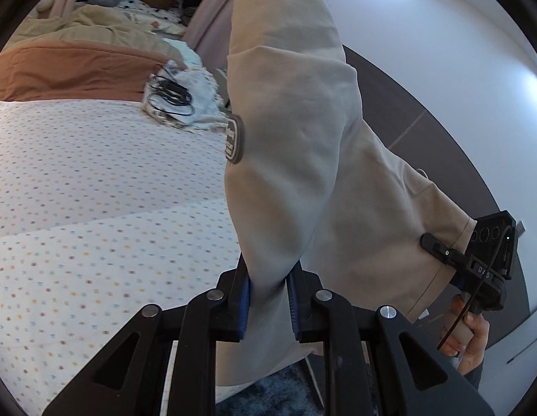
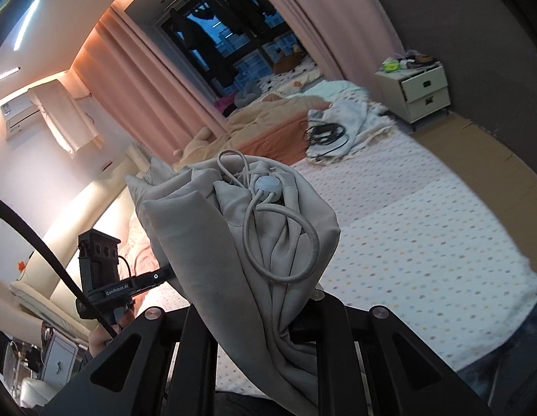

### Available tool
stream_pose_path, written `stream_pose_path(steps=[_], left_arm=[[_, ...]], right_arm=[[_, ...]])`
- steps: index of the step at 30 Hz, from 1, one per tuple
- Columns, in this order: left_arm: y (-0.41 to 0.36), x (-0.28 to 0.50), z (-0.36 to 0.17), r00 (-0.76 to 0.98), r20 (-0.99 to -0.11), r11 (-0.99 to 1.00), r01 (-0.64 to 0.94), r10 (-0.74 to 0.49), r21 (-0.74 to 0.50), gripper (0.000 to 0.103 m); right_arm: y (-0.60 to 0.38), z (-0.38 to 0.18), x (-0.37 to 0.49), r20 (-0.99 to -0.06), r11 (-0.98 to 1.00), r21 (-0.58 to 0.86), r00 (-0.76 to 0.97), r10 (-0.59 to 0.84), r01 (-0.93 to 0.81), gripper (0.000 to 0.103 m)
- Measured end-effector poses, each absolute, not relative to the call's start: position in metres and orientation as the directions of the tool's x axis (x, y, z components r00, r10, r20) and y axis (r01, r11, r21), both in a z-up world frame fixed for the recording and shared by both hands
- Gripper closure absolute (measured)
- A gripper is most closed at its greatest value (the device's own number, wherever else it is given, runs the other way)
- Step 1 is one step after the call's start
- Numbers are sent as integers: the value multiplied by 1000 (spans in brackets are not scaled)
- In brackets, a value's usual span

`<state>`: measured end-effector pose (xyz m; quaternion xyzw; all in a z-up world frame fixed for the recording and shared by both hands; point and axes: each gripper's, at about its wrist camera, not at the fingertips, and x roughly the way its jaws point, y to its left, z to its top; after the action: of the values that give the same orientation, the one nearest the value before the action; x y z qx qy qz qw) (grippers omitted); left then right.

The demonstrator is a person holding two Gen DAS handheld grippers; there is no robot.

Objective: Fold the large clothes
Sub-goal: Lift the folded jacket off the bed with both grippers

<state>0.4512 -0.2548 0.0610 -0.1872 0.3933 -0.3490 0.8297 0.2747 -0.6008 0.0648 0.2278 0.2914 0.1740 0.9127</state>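
Note:
A beige jacket (image 1: pixel 303 121) with a grey badge hangs in the air over the bed, stretched between both grippers. In the left wrist view my left gripper (image 1: pixel 270 268) is shut on a fold of it, the blue pads pressing from both sides. At the right, my right gripper (image 1: pixel 436 247), held by a hand (image 1: pixel 471 336), clamps the jacket's hem. In the right wrist view the jacket (image 2: pixel 199 242) is bunched over my right gripper (image 2: pixel 268 308) and hides its pads; a drawstring with a round toggle (image 2: pixel 268 185) lies on top. My left gripper (image 2: pixel 161 275) grips the cloth at the left.
Below lies a bed with a dotted sheet (image 1: pixel 95 190) (image 2: pixel 424 235). At its far end are a brown blanket (image 1: pixel 70 72), a white cloth with black cables (image 2: pixel 332 131) and beige bedding. A cream nightstand (image 2: pixel 424 92) stands by the dark wall. Pink curtains (image 2: pixel 136 79) frame the window.

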Motion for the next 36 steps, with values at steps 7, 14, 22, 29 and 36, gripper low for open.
stream_pose_path(steps=[7, 14, 22, 29, 36], left_arm=[[-323, 438, 72, 380, -510, 635, 490, -772, -597, 83], [-375, 439, 70, 296, -502, 576, 536, -813, -617, 83], [-429, 465, 44, 191, -528, 539, 535, -828, -650, 83], [-448, 516, 10, 176, -570, 574, 486, -803, -659, 83], [-456, 572, -28, 156, -607, 603, 446, -780, -661, 83]], right_arm=[[-623, 89, 238, -479, 881, 453, 797, 368, -134, 92], [-636, 98, 222, -504, 907, 415, 812, 296, -73, 92], [-638, 93, 240, -546, 909, 416, 800, 249, 1, 92], [-626, 80, 296, -598, 912, 407, 771, 218, 58, 92], [-616, 67, 366, -670, 931, 356, 717, 191, 84, 92]])
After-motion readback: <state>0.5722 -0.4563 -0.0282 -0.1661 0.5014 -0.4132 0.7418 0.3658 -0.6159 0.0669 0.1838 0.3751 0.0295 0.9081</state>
